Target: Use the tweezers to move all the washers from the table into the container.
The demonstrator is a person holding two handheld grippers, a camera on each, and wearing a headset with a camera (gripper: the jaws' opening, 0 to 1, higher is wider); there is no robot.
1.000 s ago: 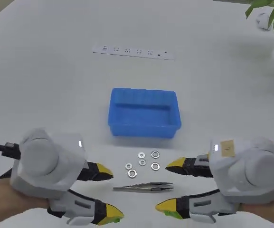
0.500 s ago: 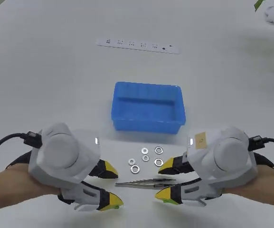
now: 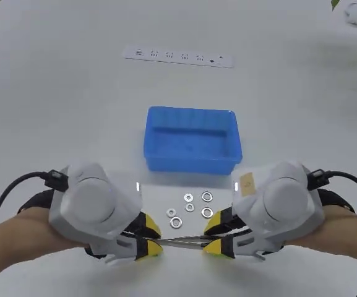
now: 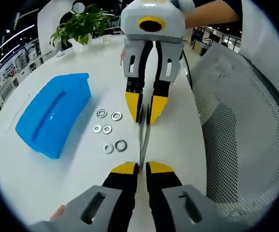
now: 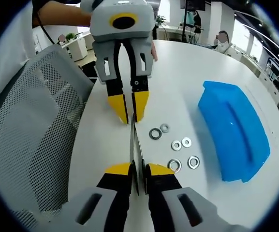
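Metal tweezers (image 3: 182, 242) lie on the white table (image 3: 73, 111), also seen as tweezers (image 4: 143, 137) and tweezers (image 5: 133, 142). My left gripper (image 3: 148, 243) is shut on their left end and my right gripper (image 3: 217, 240) is shut on their right end. In the left gripper view my left gripper (image 4: 142, 167) faces the right gripper (image 4: 146, 105). The right gripper view has my right gripper (image 5: 138, 169) facing the left gripper (image 5: 128, 110). Several washers (image 3: 190, 207) lie loose just beyond the tweezers, also seen as washers (image 4: 108, 130) and washers (image 5: 176, 145). The blue container (image 3: 192, 139) stands empty behind them.
A white power strip (image 3: 178, 57) lies at the far side of the table. A mesh office chair (image 4: 236, 116) stands off the table's near edge. Cables trail from both grippers. A potted plant (image 4: 79, 26) stands to the right, beyond the container.
Both grippers moved inward along the table and their jaws went from open to shut on the two ends of the tweezers. The washers and container stayed put.
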